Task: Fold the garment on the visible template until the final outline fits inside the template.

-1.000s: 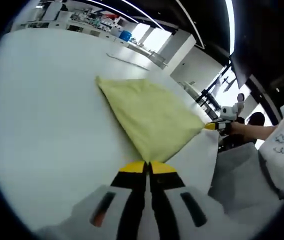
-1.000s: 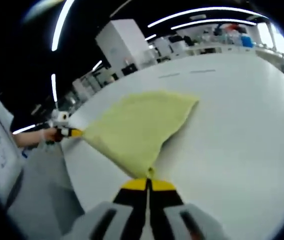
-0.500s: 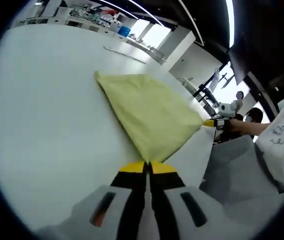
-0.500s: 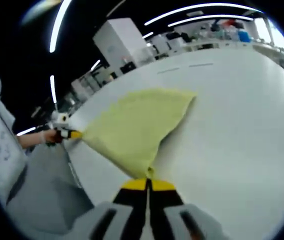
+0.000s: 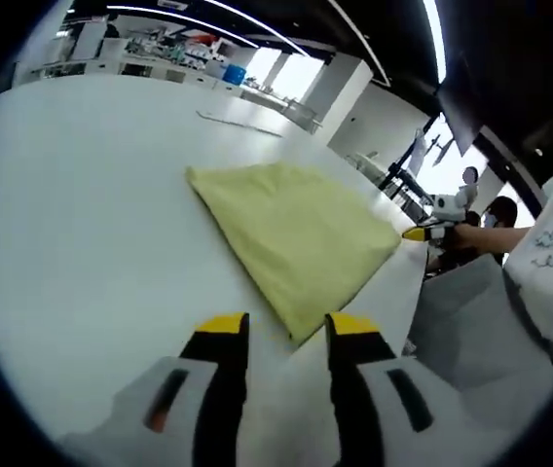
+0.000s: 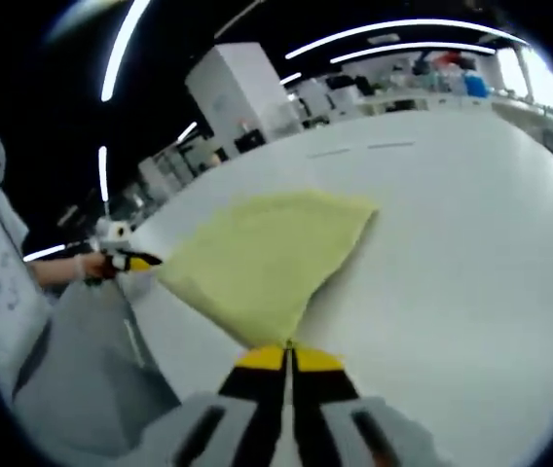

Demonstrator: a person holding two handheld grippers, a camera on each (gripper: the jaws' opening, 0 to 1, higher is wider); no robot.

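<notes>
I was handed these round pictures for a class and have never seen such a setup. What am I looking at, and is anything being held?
No robot here: a person holds a two-jaw gripper in each hand, and a fisheye camera rides on each one, looking along its yellow-tipped jaws. A folded yellow garment lies on a white table.

In the left gripper view, the left gripper stands open, its jaws either side of the cloth's near corner, gripping nothing. The other gripper appears at the right edge, held by a hand.

In the right gripper view, the right gripper is shut, with another corner of the garment right at its tips, so it seems to pinch the cloth. The left gripper shows at the far corner.
</notes>
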